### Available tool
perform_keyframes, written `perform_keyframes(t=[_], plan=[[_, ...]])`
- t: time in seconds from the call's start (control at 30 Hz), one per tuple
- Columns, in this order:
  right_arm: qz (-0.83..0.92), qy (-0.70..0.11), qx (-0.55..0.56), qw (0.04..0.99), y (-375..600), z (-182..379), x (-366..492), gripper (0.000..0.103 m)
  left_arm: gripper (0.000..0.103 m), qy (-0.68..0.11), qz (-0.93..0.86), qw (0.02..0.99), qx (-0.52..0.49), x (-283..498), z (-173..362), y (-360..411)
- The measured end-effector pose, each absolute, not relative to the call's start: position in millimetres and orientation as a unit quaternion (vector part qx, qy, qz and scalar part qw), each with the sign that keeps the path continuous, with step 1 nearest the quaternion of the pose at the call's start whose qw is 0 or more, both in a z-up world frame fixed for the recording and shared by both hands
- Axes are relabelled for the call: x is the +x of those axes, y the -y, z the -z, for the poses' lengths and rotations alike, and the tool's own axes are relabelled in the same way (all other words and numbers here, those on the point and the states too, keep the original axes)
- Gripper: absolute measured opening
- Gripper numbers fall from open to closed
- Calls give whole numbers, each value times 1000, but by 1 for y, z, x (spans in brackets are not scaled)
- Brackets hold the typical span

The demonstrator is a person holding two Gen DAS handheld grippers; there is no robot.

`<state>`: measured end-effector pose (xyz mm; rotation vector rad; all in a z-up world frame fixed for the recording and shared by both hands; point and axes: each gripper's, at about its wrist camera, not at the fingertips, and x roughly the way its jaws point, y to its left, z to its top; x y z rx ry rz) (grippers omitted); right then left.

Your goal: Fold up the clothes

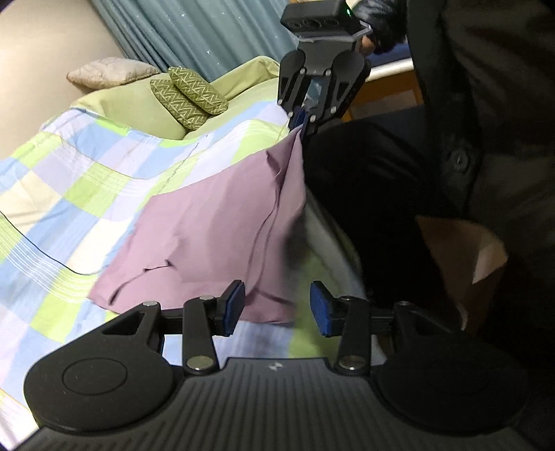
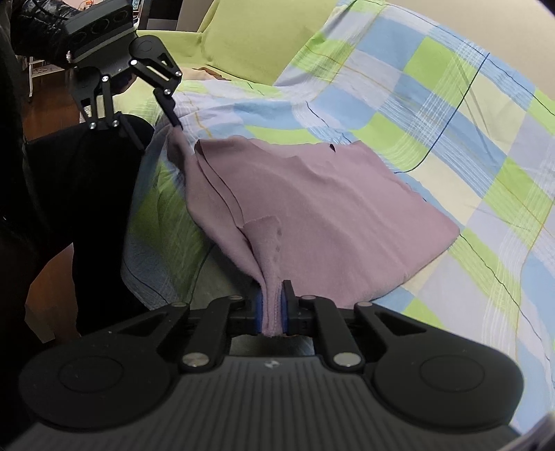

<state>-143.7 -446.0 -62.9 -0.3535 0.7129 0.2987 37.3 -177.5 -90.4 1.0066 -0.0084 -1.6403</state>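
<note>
a: right gripper (image 2: pixel 272 305)? state?

b: clenched on a bunched corner of the mauve garment (image 2: pixel 322 208), cloth pinched between the blue pads (image 2: pixel 283 308). seen from the left wrist view, the same right gripper (image 1: pixel 301 116) pulls that corner up off the bed.

a: left gripper (image 1: pixel 275 305)?

b: released. blue pads (image 1: pixel 231 305) spread apart, nothing between them, the garment's near edge just past the gap. in the right wrist view the left gripper (image 2: pixel 158 130) sits at the far corner of the cloth, one fingertip at the fabric, fingers apart.

a: where's the garment?

b: lying mostly flat on the checked bedspread (image 2: pixel 451 104), near the bed's edge beside the person. the edge toward the person is lifted and ridged between the two grippers, layers showing along it. rest is spread on the blue, green and white checks.

a: anything else?

b: two green zigzag cushions (image 1: pixel 189 97) touching each other at the far end, a beige pillow (image 1: pixel 111 71) beyond them, teal curtain (image 1: pixel 208 31) behind. person's dark clothing (image 1: pixel 468 138) at the bed's side.
</note>
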Motion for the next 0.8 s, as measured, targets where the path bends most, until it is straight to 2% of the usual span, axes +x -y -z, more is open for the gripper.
perform_keyframes(t=[0.1,0.33,0.5,0.8], plan=[[-143,-349,-176,909,446,61,-144,7,49,21,701,570,429,36,92,180],[-139,-346,-164,913,448,48,-141,6,50,111,666,539,504,28,122,189],[-134,-337,-145,921,457,32,-138,5,60,163,643,512,545,36,137,195],[-124,-340,-145,921,457,26,-136,5,63,286,600,416,620,38,174,210]])
